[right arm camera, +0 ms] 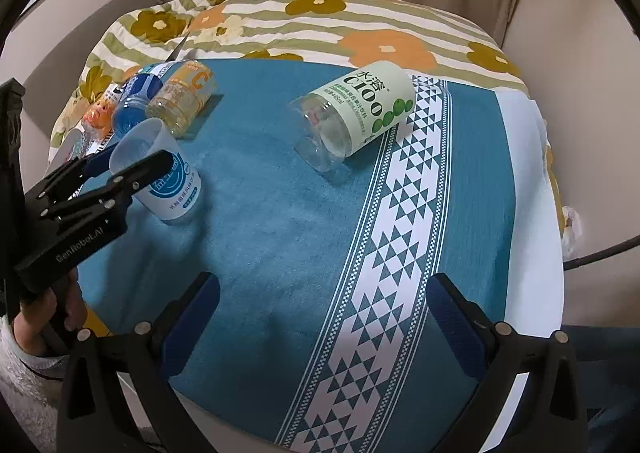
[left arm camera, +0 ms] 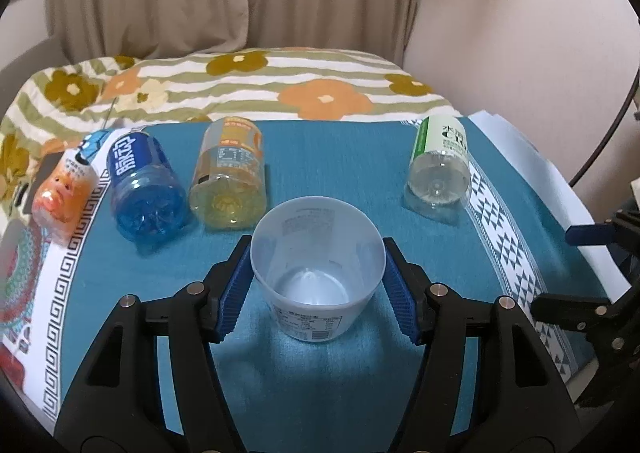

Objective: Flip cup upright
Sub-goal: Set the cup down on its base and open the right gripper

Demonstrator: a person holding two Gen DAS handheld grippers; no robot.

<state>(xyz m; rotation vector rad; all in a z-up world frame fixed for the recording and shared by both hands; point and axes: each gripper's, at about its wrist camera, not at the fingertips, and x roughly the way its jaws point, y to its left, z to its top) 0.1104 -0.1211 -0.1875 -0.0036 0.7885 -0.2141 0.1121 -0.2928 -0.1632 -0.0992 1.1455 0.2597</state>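
A translucent white plastic cup [left arm camera: 318, 269] with a blue-and-white label stands upright, mouth up, on the teal cloth. My left gripper [left arm camera: 318, 271] has its blue pads on either side of the cup's rim, very close or just touching. The cup [right arm camera: 160, 169] and left gripper [right arm camera: 120, 167] also show in the right wrist view at the left. My right gripper [right arm camera: 324, 317] is open and empty over the cloth, well right of the cup.
Several bottles lie on their sides: orange [left arm camera: 64, 193], blue [left arm camera: 146, 189], yellow [left arm camera: 230, 177] behind the cup, and a green-labelled clear bottle [right arm camera: 352, 117] at the right. The teal patterned cloth [right arm camera: 280, 233] covers a small table; a floral blanket [left arm camera: 248, 81] lies beyond.
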